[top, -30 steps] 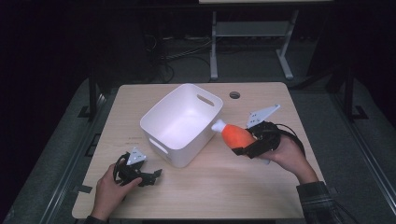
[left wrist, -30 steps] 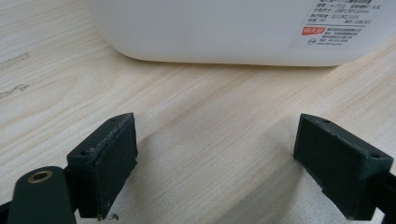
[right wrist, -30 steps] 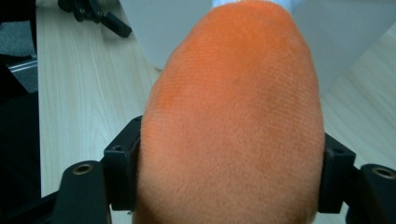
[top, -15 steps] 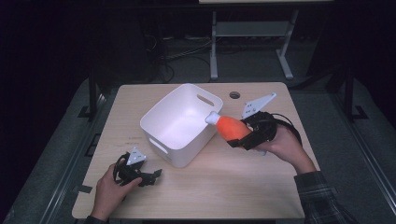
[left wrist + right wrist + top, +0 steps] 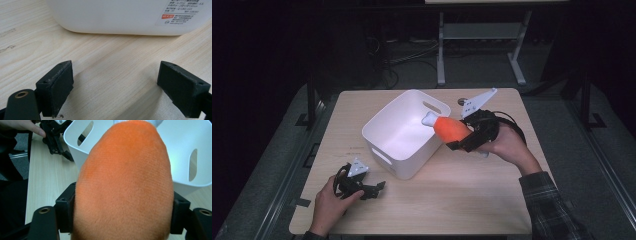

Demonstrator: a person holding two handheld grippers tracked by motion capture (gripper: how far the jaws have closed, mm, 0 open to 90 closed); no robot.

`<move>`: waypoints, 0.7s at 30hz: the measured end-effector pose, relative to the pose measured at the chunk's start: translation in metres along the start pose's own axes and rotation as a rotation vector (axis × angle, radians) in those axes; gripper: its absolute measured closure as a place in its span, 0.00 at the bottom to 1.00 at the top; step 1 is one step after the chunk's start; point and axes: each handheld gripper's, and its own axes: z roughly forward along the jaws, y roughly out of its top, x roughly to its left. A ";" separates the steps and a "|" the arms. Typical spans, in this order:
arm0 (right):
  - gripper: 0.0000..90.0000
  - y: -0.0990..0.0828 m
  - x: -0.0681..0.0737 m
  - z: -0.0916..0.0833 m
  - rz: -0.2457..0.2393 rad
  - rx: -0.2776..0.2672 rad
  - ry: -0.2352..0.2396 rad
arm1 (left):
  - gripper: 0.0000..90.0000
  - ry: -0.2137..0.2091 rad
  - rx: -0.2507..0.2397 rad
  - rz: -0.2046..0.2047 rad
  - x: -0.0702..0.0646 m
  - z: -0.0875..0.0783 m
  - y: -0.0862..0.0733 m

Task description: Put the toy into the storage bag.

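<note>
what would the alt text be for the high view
A person's right gripper holds an orange plush toy over the rim of a white bin on a wooden table. Their left gripper rests open on the table in front of the bin.

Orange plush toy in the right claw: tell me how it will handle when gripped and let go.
The plush looks soft: its fuzzy body bulges past the right claw, so it probably squashes rather than slips. It seems light, held out over the bin one-handed. Dropped, it would likely land quietly, barely rolling.
</note>
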 end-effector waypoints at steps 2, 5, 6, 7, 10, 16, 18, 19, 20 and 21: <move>0.31 0.001 -0.001 0.001 -0.004 0.002 0.002 | 0.14 0.000 0.000 0.000 0.000 0.000 0.000; 0.31 0.010 -0.002 0.006 -0.014 0.008 0.014 | 0.14 0.000 0.000 0.000 0.000 0.000 0.000; 0.31 0.012 -0.003 0.007 -0.021 0.009 0.016 | 0.14 0.000 0.000 0.000 0.000 0.000 0.000; 0.31 0.014 -0.004 0.009 -0.026 0.012 0.018 | 0.14 0.000 0.000 0.000 0.000 0.000 0.000; 0.31 0.021 -0.006 0.013 -0.039 0.016 0.026 | 0.14 0.000 0.000 0.000 0.000 0.000 0.000; 0.31 0.035 -0.008 0.022 -0.055 0.024 0.047 | 0.14 0.000 0.000 0.000 0.000 0.000 0.000; 0.31 0.040 -0.008 0.025 -0.060 0.029 0.051 | 0.14 0.000 0.001 0.000 0.000 0.000 0.000; 0.31 0.042 -0.008 0.027 -0.065 0.032 0.054 | 0.14 0.000 0.001 0.000 0.000 0.000 0.000; 0.31 0.045 -0.008 0.029 -0.066 0.035 0.054 | 0.14 0.000 0.000 0.000 0.000 0.000 0.000; 0.31 0.047 -0.009 0.031 -0.072 0.032 0.058 | 0.14 0.000 0.001 0.001 0.000 0.000 0.000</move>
